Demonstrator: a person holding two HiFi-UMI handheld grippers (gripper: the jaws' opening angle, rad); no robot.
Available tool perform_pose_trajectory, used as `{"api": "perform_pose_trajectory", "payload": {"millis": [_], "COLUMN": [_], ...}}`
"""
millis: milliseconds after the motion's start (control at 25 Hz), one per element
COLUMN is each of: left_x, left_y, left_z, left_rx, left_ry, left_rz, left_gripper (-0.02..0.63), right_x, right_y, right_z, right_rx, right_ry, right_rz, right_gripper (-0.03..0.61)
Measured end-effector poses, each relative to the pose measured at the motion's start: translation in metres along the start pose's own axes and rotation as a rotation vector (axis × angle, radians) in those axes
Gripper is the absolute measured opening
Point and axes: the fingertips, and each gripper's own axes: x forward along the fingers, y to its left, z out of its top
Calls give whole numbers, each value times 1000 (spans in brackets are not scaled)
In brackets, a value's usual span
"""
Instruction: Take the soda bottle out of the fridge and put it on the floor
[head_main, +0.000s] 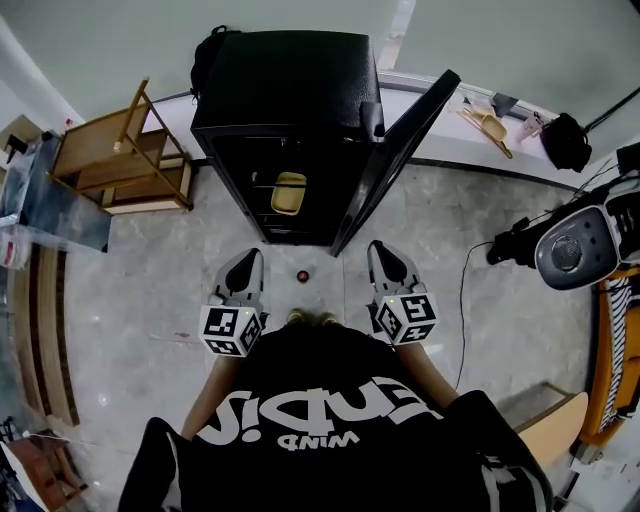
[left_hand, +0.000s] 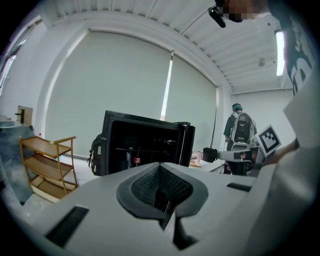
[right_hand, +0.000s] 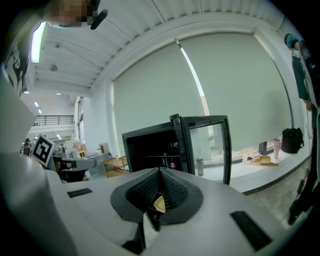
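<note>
Grey marble floor (head_main: 150, 290) fronts the open black glass-door fridge (head_main: 290, 80); left gripper (head_main: 250, 256) and right gripper (head_main: 378, 248) jaws are together, so part one pair before reaching the red-labelled soda bottle (left_hand: 136, 160).

Fridge (head_main: 285, 110): black casing, finely pebbled and semi-gloss; its door (right_hand: 212, 145) held a clear, smooth glass pane. Left of the fridge, the rack (head_main: 125, 160) was bare pale wood. The floor (head_main: 150, 280) before the fridge was grey veined stone, polished and reflective.
</note>
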Motion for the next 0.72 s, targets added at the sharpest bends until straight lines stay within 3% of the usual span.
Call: {"api": "perform_pose_trajectory", "payload": {"millis": [720], "left_x": [5], "left_y": [9], "left_z": [2], "left_rx": [-11], "left_ry": [-13], "left_rz": [49], "left_gripper": [6], "right_x": [6], "right_y": [17], "right_z": [-1], "right_rx": [-16], "right_ry": [3], "right_rz": [32], "right_gripper": [23]}}
